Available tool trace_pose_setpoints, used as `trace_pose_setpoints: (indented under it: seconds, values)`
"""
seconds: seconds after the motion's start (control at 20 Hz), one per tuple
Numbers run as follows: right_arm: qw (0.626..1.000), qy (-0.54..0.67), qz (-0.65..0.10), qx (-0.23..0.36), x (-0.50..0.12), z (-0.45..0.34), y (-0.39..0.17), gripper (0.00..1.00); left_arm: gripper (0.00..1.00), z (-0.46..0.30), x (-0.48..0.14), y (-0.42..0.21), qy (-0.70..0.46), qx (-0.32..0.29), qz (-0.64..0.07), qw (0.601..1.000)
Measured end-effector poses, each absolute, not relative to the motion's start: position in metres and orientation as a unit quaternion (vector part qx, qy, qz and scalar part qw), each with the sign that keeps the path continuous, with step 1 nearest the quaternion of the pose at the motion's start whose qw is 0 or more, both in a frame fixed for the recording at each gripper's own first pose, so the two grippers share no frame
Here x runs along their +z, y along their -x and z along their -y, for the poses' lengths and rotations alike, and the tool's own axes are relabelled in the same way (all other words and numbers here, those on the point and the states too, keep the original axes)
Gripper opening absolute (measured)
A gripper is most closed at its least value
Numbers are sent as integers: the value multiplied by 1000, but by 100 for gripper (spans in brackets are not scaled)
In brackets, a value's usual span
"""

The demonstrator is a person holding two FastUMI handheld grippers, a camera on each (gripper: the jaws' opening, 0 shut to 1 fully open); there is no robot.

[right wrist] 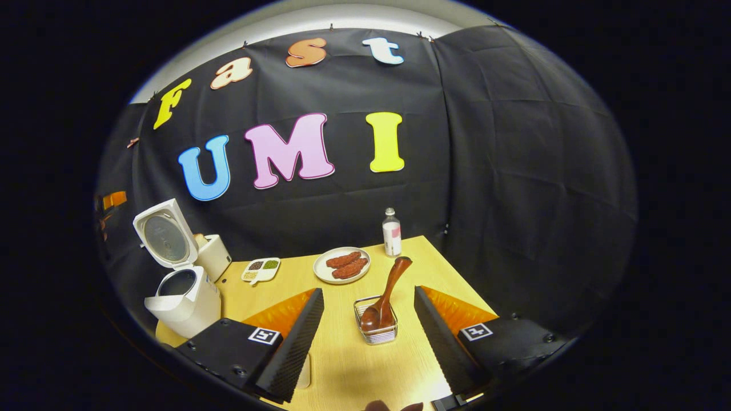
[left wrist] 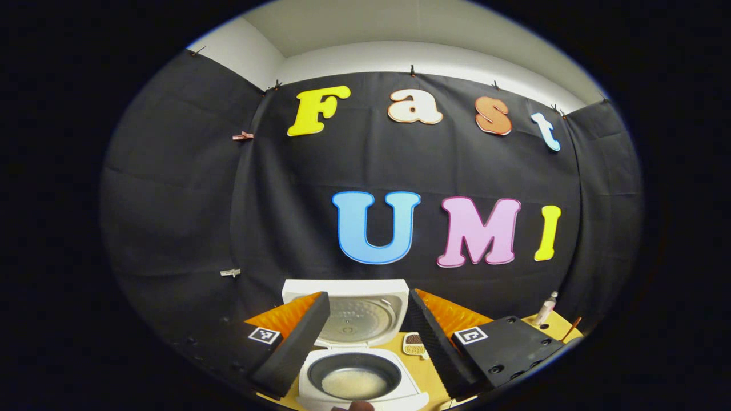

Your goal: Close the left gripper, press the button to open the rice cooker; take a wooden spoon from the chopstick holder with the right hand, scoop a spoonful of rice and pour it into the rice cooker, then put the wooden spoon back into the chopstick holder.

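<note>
two grippers hang above a pale wood-grain table (right wrist: 354, 359), both released with fingers spread wide and grasping nothing. in the left gripper view the left gripper (left wrist: 360, 342) frames a white rice cooker (left wrist: 400, 365) with rounded corners; its lid (left wrist: 357, 314) stands upright at twelve o'clock, a dimpled metal plate on the inside, and the dark round pot holds a shallow layer of pale rice (left wrist: 354, 383). the cooker's front edge is cut off at six o'clock. in the right gripper view the right gripper (right wrist: 368, 337) points at a small wire chopstick holder (right wrist: 376, 331) with a glossy brown wooden spoon (right wrist: 387, 294) in it, bowl down, handle leaning toward one o'clock. beyond it sit an oval plate (right wrist: 341, 266) of reddish-brown pieces, too small to identify, a little bottle (right wrist: 391, 232) and a divided dish (right wrist: 261, 269); the open rice cooker stands at nine o'clock. the fingers' inner faces are finely ribbed.
</note>
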State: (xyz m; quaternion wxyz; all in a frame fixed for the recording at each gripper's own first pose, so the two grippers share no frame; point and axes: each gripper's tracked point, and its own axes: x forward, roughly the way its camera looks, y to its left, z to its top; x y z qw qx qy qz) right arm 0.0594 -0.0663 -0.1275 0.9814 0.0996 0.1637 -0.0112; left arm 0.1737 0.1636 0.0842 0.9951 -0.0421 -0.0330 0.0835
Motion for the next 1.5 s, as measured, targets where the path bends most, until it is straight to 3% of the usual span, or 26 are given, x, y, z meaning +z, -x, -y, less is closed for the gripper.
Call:
trace_pose_setpoints:
  seconds: [0.3, 0.6, 0.85, 1.0, 1.5]
  values:
    - [986, -73, -152, -13, -108, 40, -63, 98, 95, -186, 94, -257, 47, 81, 33, 995]
    - [986, -63, -155, -18, -107, 31, -58, 99, 95, -217, 73, -326, 44, 116, 9, 992]
    - [984, -58, -164, -31, -119, 39, -57, 99, 95, -239, 21, -363, 22, 140, -62, 988]
    - [983, -64, -170, -33, -116, 46, -46, 99, 99, -235, 15, -359, 22, 144, -67, 987]
    - [983, -67, -172, 3, -115, 33, -44, 99, 99, -202, -10, -277, 26, 144, -71, 987]
